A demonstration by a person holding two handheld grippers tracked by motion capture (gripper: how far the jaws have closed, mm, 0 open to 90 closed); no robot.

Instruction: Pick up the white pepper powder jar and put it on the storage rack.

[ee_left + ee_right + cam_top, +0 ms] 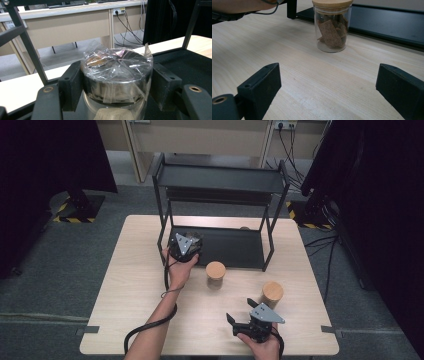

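Note:
My left gripper (116,86) is shut on a shiny round jar (116,72) whose top is covered in crinkled clear film; both pads press its sides. In the high view this left gripper (188,240) sits at the left end of the black rack's lower shelf (235,247). Near the table's front edge my right gripper (241,310) stands open and holds nothing. Its own view has the right gripper (328,85) open over bare wood, facing a glass jar (332,27) with a wooden lid and brown crackers inside. That jar (215,272) stands just in front of the rack.
A second wooden-lidded jar (272,292) stands at the right, close behind the right gripper. The black two-tier rack (220,177) fills the back half of the light wooden table (135,285). A cable (150,325) trails along the person's left forearm.

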